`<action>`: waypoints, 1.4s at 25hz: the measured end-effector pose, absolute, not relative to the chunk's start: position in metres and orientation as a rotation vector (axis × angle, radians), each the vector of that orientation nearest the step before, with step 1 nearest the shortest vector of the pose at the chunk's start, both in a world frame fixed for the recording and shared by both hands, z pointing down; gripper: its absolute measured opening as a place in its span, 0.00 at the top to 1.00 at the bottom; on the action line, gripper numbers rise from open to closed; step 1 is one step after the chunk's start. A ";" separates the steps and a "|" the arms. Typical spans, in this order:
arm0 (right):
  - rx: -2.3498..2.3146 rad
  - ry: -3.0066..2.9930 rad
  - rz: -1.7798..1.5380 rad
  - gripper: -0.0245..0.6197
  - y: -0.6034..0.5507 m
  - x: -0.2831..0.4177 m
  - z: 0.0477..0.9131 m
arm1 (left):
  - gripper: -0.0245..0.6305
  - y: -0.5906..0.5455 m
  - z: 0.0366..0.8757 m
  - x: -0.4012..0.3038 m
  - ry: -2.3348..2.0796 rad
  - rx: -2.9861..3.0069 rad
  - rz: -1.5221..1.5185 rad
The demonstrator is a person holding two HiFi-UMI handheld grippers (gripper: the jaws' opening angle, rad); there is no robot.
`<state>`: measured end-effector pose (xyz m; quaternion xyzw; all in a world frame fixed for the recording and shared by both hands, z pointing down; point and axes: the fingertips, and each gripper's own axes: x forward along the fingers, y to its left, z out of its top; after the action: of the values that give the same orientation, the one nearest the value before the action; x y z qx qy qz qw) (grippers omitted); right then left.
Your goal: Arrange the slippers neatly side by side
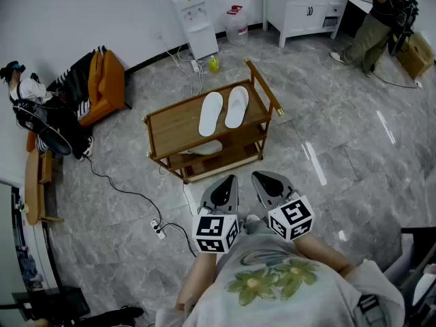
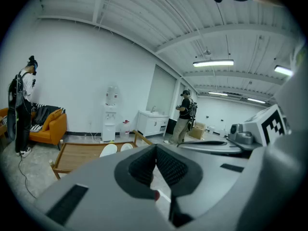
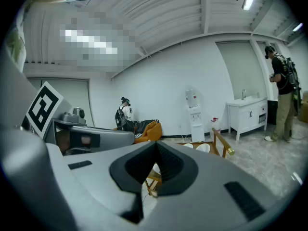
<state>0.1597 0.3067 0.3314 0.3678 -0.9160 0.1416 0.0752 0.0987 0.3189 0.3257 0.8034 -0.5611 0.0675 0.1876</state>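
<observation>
Two white slippers, one (image 1: pixel 211 113) and the other (image 1: pixel 237 106), lie side by side on the top of a low wooden shelf cart (image 1: pixel 170 125). Another white object (image 1: pixel 202 147) rests on the cart's lower shelf. Both grippers hang close to my body, well short of the cart. My left gripper (image 1: pixel 230 180) is shut with nothing between its pads. My right gripper (image 1: pixel 257 176) is likewise shut and empty. The left gripper view shows its jaws (image 2: pixel 155 150) closed, with the slippers (image 2: pixel 109 149) far beyond. In the right gripper view the closed jaws (image 3: pixel 156 146) point toward the cart (image 3: pixel 219 139).
A power strip (image 1: pixel 158 229) with a cable lies on the floor left of the grippers. An orange chair (image 1: pixel 105 84) and a person (image 1: pixel 27 94) are at the left. A water dispenser (image 1: pixel 194 19), a white cabinet (image 1: pixel 300 5) and another person (image 1: pixel 381 19) stand at the back.
</observation>
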 end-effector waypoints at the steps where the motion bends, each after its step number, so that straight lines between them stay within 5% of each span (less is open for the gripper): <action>1: 1.099 -2.747 0.420 0.95 0.308 0.161 0.332 | 0.94 0.320 0.326 0.101 -1.578 2.261 0.189; 35: 1.137 -2.653 0.556 0.95 0.232 0.134 0.365 | 0.94 0.250 0.348 0.061 -1.543 2.198 0.231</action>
<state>0.1339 0.2319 0.3647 0.3848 -0.8980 0.1881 0.1007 0.0606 0.2501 0.3483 0.7952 -0.5583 0.0837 0.2212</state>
